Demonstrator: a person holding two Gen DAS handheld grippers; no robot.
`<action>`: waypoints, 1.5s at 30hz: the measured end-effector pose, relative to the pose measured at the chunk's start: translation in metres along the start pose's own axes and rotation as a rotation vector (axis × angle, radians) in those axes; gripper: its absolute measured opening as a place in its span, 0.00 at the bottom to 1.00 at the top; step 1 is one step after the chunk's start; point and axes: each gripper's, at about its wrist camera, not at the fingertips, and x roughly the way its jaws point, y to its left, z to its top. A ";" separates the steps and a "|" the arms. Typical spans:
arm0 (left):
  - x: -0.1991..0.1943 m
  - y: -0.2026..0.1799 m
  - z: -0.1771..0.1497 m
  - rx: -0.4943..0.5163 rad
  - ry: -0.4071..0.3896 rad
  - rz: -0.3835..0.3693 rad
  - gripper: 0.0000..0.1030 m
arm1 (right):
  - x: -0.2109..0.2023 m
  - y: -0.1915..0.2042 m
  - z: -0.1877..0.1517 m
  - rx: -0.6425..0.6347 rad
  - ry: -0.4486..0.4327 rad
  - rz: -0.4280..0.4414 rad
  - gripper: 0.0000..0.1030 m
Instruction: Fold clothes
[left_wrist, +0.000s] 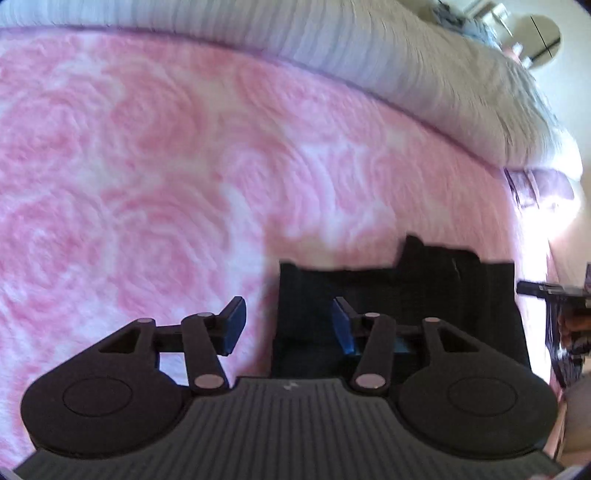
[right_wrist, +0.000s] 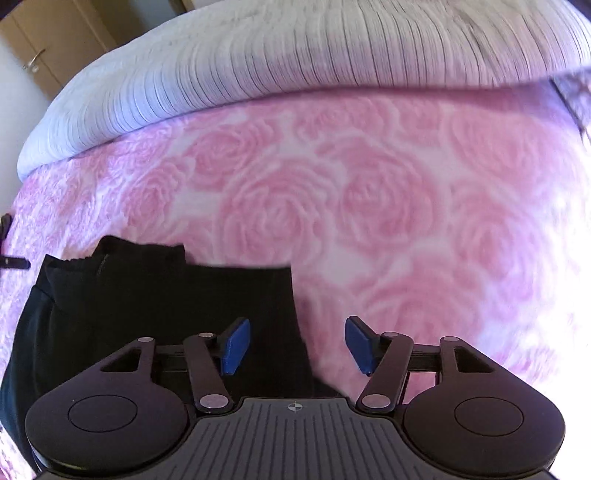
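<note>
The right gripper (right_wrist: 297, 345) hangs tilted down over the pink rose-patterned blanket (right_wrist: 388, 206), its blue pads (right_wrist: 236, 345) standing apart with nothing pressed between them; the black garment (right_wrist: 147, 306) lies folded flat on that blanket, taking up the lower left; its right edge runs down between the two pads, so the left pad sits over the black cloth and the right pad over bare blanket; a smaller folded layer sticks up at the garment's far left corner; beyond the blanket's far edge lies a ribbed white duvet (right_wrist: 295, 48), bunched along the top; past the duvet's left end stands a wooden door (right_wrist: 48, 40) with a metal handle.
</note>
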 end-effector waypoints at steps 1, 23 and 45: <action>0.005 0.000 -0.001 0.006 0.012 -0.004 0.44 | 0.003 -0.001 -0.003 0.013 0.004 0.008 0.59; 0.032 -0.009 -0.002 0.082 -0.085 0.022 0.03 | 0.026 -0.004 0.017 0.069 -0.124 0.006 0.04; -0.030 -0.116 -0.175 0.139 0.094 0.124 0.14 | -0.061 0.138 -0.180 0.039 -0.054 0.005 0.40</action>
